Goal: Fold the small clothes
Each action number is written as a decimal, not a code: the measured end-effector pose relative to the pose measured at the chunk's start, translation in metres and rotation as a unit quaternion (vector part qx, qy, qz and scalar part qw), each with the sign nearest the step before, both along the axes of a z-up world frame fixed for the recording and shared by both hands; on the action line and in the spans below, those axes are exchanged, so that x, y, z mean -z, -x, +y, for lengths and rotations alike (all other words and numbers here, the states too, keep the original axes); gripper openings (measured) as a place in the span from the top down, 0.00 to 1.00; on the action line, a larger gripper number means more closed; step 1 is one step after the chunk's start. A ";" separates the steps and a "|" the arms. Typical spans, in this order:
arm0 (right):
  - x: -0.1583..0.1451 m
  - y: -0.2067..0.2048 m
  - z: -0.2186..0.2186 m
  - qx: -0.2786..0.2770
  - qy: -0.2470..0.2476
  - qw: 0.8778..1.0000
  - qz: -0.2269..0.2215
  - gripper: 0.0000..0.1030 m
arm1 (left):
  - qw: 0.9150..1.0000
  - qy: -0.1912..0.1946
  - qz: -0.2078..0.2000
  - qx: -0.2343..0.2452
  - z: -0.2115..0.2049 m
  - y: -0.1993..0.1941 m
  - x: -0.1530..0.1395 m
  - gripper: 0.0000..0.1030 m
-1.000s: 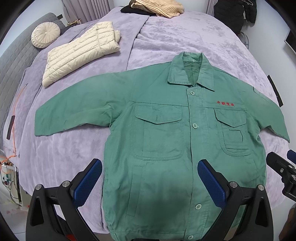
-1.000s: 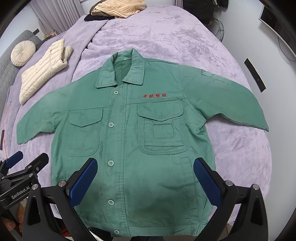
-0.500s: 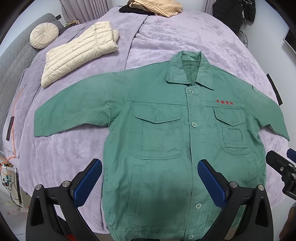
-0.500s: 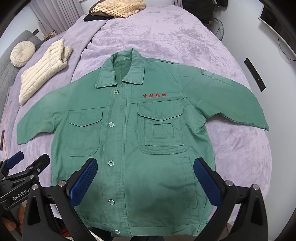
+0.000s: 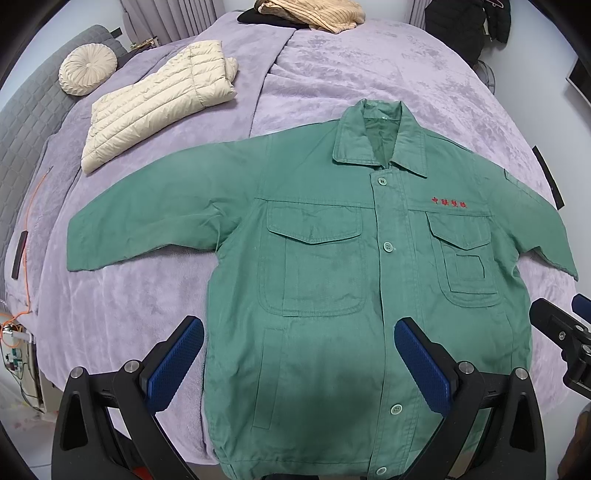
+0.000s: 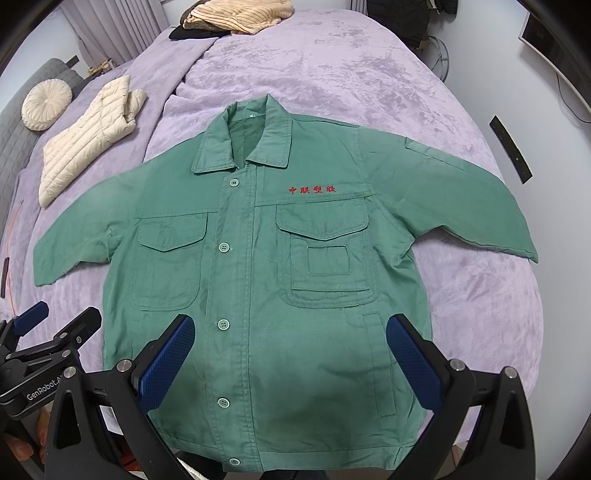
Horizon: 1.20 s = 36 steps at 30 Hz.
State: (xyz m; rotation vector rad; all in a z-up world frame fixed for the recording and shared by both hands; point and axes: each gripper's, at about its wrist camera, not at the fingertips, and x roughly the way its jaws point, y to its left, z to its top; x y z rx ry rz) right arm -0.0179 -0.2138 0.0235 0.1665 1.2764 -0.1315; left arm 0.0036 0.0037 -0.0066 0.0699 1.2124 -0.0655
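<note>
A small green button-up jacket (image 5: pixel 332 266) with red embroidered characters lies flat, front up, sleeves spread, on the purple bed; it also shows in the right wrist view (image 6: pixel 258 266). My left gripper (image 5: pixel 299 354) is open and empty, held above the jacket's lower left part near the hem. My right gripper (image 6: pixel 291 350) is open and empty above the lower right part. Each gripper shows at the edge of the other's view: the right one (image 5: pixel 561 332) and the left one (image 6: pixel 44 332).
A folded cream puffer jacket (image 5: pixel 155 103) lies at the back left of the purple bedspread (image 5: pixel 369 66). A round cream cushion (image 5: pixel 86 74) sits on a grey sofa. A tan knit garment (image 5: pixel 310 11) lies at the far end. The bed edge runs just below the hem.
Both views have shifted only slightly; the jacket lies unchanged and both grippers stay open.
</note>
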 end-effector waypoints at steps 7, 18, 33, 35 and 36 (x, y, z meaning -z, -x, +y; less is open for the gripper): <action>0.000 0.000 0.000 0.000 0.000 1.000 0.000 0.00 | 1.000 -0.005 -0.001 0.002 0.000 0.001 0.001 0.00; 0.000 -0.001 0.001 0.000 0.000 1.000 0.001 0.00 | 1.000 -0.019 -0.012 0.004 -0.001 0.002 0.001 0.00; 0.001 -0.001 0.001 0.000 0.000 1.000 0.002 0.00 | 0.999 0.002 0.032 0.006 0.000 0.004 0.006 0.00; 0.002 -0.001 0.001 0.000 0.000 1.000 0.002 0.00 | 1.000 0.001 0.027 0.006 0.000 0.005 0.006 0.00; 0.002 -0.001 0.001 0.000 0.000 1.000 0.002 0.00 | 1.000 0.001 0.024 0.006 0.000 0.004 0.005 0.00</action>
